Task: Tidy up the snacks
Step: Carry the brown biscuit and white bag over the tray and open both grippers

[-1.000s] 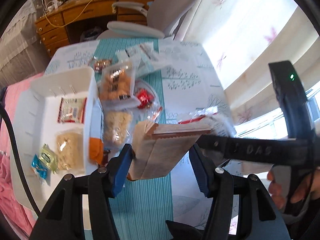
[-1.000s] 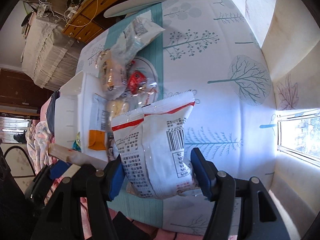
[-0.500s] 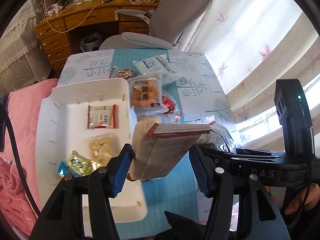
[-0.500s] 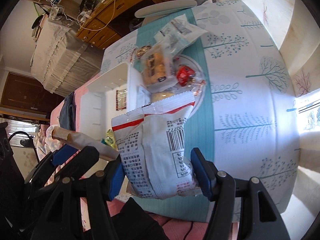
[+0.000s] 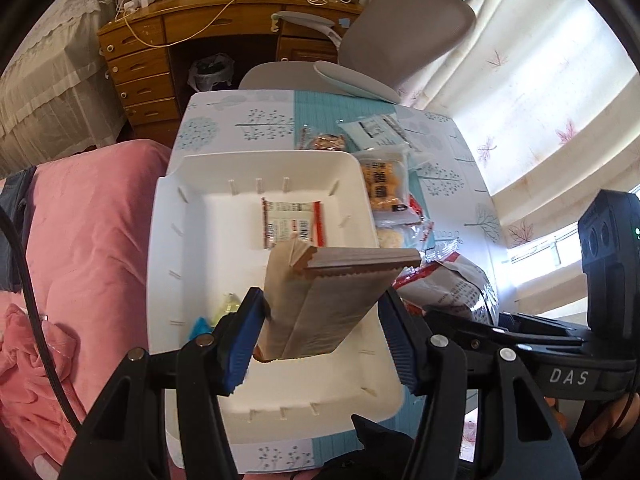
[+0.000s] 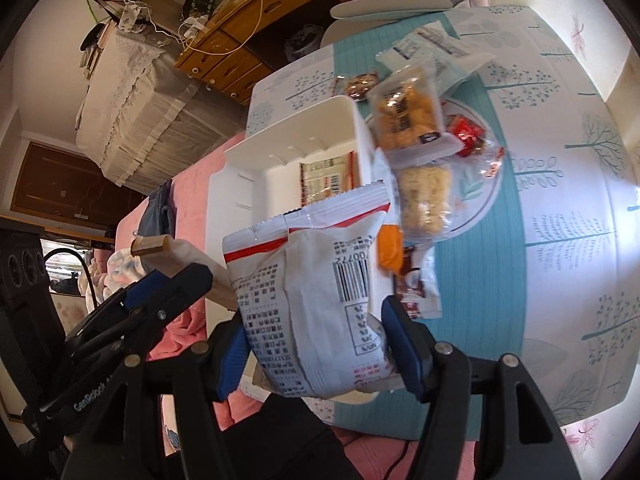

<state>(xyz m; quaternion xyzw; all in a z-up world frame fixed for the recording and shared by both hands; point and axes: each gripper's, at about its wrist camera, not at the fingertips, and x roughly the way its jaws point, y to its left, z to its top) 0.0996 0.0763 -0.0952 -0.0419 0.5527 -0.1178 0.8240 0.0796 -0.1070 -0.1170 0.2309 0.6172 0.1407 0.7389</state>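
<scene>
My left gripper is shut on a tan paper snack packet and holds it above the white bin. The bin holds a red-striped packet and small green and blue sweets. My right gripper is shut on a white and red snack bag, held above the table's near edge beside the bin. That bag also shows in the left wrist view. The left gripper also shows in the right wrist view.
Several loose snack packets lie on the table right of the bin: an orange-biscuit pack, a pale rice-cake pack, red sweets, light blue packs. A grey chair and wooden desk stand behind. A pink bed lies left.
Both grippers have moved left and up with their packets. The left gripper's packet now hangs over the bin's middle instead of the table runner. The right gripper's bag is nearer the bin.
</scene>
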